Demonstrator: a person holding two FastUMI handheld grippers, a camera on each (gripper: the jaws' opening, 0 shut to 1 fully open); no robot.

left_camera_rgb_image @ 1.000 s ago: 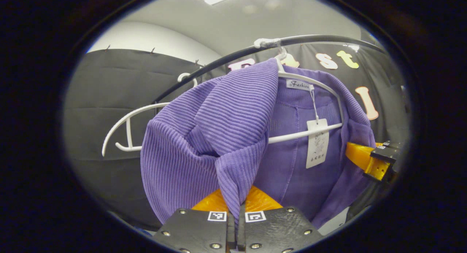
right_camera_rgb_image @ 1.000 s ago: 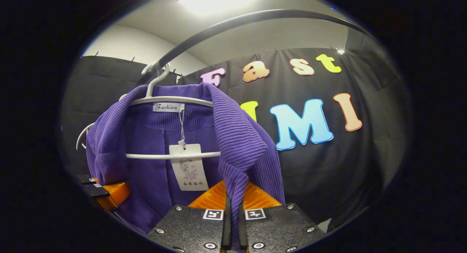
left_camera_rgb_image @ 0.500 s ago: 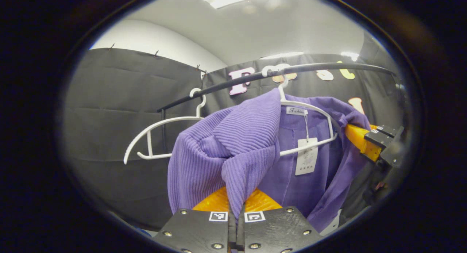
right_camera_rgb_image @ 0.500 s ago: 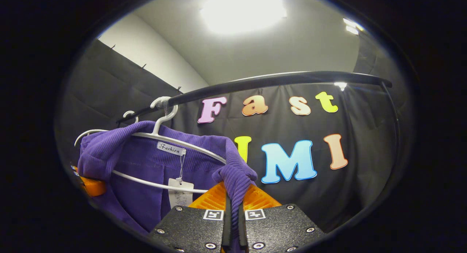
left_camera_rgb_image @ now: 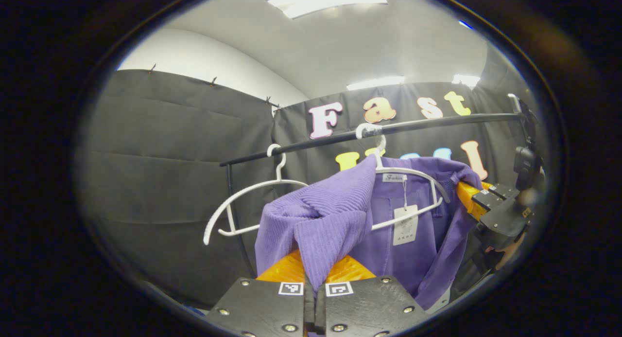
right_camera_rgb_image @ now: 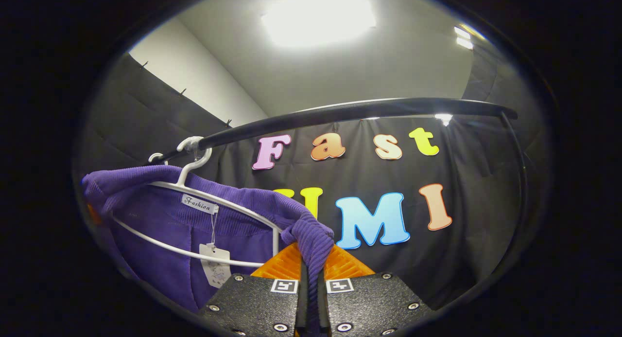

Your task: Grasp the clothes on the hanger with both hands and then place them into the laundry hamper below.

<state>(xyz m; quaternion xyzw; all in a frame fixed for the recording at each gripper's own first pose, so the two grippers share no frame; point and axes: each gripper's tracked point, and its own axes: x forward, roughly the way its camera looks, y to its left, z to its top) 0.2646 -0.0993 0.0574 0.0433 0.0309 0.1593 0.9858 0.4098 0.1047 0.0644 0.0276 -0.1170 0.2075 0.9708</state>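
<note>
Pinching a purple ribbed cardigan [left_camera_rgb_image: 320, 220] on its white hanger [left_camera_rgb_image: 413, 174], left claw [left_camera_rgb_image: 315, 288] and right claw [right_camera_rgb_image: 311, 283] each clamp one shoulder.

Purple ribbed garment [left_camera_rgb_image: 335, 220] drapes over a white hanger [left_camera_rgb_image: 413, 174].

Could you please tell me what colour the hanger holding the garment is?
White; the hanger shows best in the left gripper view, under the purple ribbed cardigan.

Each hand-held gripper had a black textured body with silver screws and two small square black-and-white markers: left hand-held gripper [left_camera_rgb_image: 315, 298], right hand-held gripper [right_camera_rgb_image: 311, 293], with ribbed parts ahead of each body.
</note>
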